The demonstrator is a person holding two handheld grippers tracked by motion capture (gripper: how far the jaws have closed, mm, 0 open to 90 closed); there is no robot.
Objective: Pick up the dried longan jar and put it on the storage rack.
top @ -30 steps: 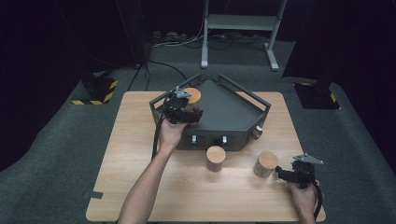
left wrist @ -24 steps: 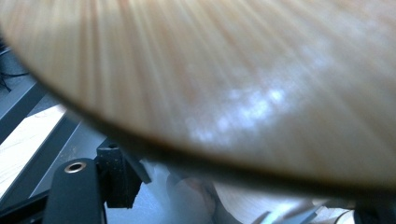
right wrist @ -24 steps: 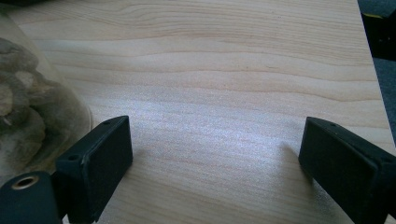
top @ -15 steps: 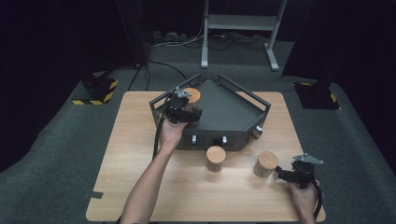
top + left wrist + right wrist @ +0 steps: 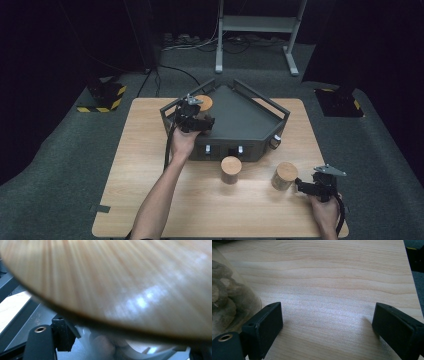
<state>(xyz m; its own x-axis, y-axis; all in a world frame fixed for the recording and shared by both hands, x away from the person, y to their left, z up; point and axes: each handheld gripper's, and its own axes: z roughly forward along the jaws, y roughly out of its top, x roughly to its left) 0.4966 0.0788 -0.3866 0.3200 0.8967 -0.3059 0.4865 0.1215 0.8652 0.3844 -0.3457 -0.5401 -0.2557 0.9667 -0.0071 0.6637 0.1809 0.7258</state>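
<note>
A glass jar with a round wooden lid [image 5: 204,102] is at the back left corner of the dark grey five-sided tray [image 5: 250,117], and my left gripper [image 5: 196,120] is shut on it. The left gripper view has that lid [image 5: 112,277] close up, with the jar's glass body between the black jaws of my left gripper [image 5: 130,347]. A second wooden-lidded jar [image 5: 285,175] stands on the table at the front right. My right gripper [image 5: 301,186] rests just right of it, open. In the right gripper view the jar [image 5: 227,297] holds brownish lumps, left of my right gripper [image 5: 327,325], which has bare table between its jaws.
A third lidded jar [image 5: 231,169] stands on the wooden table [image 5: 145,165] in front of the tray's knobbed front wall. The tray has raised bar rails around its edges. Dark floor, cables and a metal stand lie beyond the table's far edge.
</note>
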